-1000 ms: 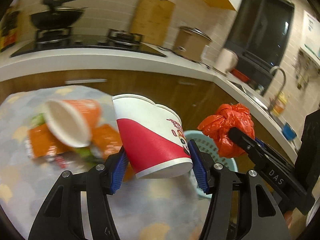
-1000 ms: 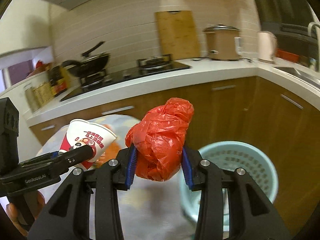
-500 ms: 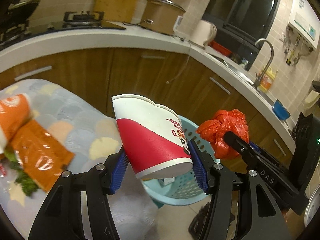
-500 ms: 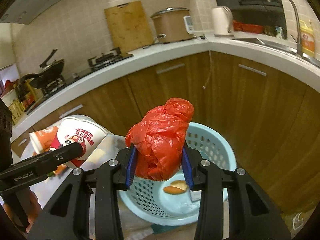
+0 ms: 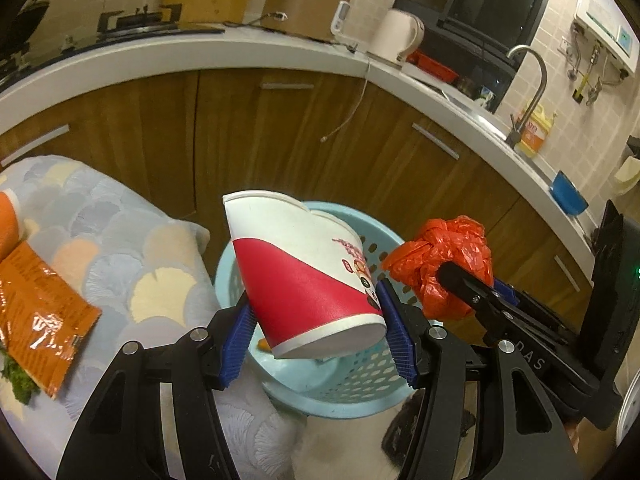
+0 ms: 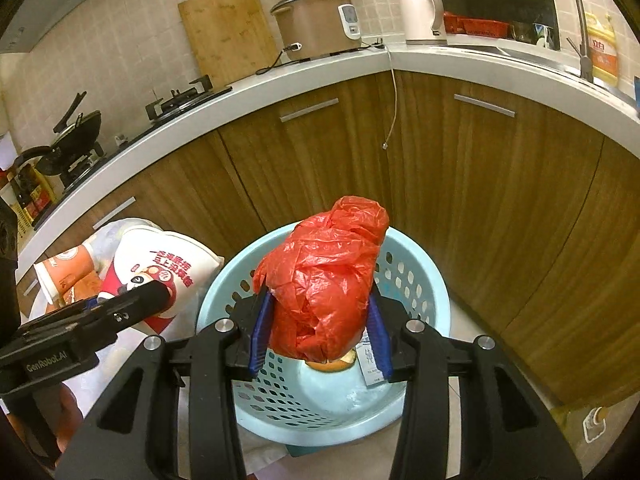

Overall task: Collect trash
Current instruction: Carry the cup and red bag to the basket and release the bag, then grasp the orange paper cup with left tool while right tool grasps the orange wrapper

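A red-and-white paper noodle cup [image 5: 304, 280] is tilted between the blue pads of my left gripper [image 5: 316, 328], which is shut on it above the near rim of a pale blue perforated basket [image 5: 360, 376] on the floor. To its right, my right gripper [image 6: 318, 320] hangs over the basket [image 6: 436, 280] with a crumpled red plastic bag [image 6: 324, 280] between its pads. Its jaws are opening, and the bag still fills the gap and touches both pads. An orange scrap [image 6: 332, 365] and a white slip [image 6: 372, 364] lie in the basket. The cup [image 6: 168, 264] also shows at the right wrist view's left.
A table with a patterned cloth [image 5: 120, 248] stands left of the basket and carries an orange wrapper [image 5: 36, 312], greens [image 5: 16, 376] and an orange cup [image 6: 64, 272]. Wooden cabinets [image 6: 500, 208] under a white counter curve behind the basket. A dark object [image 5: 408, 428] lies on the floor.
Both grippers swung right from over the table to above the blue basket and sank toward it. The red bag looks looser and fuller between the right pads.
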### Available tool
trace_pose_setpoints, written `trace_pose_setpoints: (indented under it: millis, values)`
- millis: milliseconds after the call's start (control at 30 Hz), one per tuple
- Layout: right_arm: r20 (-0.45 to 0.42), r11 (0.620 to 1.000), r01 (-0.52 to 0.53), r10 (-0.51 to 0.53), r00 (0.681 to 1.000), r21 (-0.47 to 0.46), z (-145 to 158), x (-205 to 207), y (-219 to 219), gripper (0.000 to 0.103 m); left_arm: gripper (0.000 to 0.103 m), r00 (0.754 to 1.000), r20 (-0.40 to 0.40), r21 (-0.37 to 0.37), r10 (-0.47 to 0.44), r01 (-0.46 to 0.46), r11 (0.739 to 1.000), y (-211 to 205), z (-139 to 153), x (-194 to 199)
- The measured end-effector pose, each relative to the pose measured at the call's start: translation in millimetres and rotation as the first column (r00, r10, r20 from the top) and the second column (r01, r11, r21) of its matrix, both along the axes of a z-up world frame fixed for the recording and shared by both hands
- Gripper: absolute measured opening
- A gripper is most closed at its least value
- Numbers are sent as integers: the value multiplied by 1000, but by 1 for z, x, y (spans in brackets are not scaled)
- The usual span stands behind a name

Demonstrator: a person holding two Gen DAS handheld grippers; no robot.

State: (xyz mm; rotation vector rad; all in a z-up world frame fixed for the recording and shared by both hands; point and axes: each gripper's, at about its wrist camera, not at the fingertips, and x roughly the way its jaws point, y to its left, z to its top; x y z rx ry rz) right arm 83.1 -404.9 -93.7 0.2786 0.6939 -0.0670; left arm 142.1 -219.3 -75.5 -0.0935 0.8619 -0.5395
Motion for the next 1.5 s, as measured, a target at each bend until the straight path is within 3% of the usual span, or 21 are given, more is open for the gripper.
trace_pose_setpoints:
  millis: [167,433,667,767,933,1067,1133,1367,1500]
  values:
    - [-39,1000,5,-5,999,0,-5,5,1,58,68,1000,1,9,15,-15,1000,5,-2,-1]
    - [6,1000,-31,31,1000,-2,13,5,19,58,68,996,48,-4,73,-73,997,36,14,-11]
    - [62,988,-146,148,987,-44,36,13,73,58,68,975,136,-20,175,-174,984,86,46,-26]
    - [73,977,-209,212,975,-48,41,24,103,58,69,955,167,-47,245,-240,970,119,63,-33]
    - [111,941,-329,336,935,-72,38,37,167,58,77,895,214,-74,391,-384,920,182,86,-37]
    - [121,908,-411,418,900,-81,26,51,217,58,80,843,214,-74,494,-490,868,232,87,-32]
    - [118,894,-439,447,887,-86,19,58,236,58,80,830,191,-78,524,-519,851,251,81,-25]
    - [95,883,-462,468,879,-81,1,74,261,58,84,837,95,-71,538,-534,843,274,50,7]
    - [103,881,-463,471,876,-94,1,72,263,58,84,857,56,-84,513,-508,857,274,34,19]
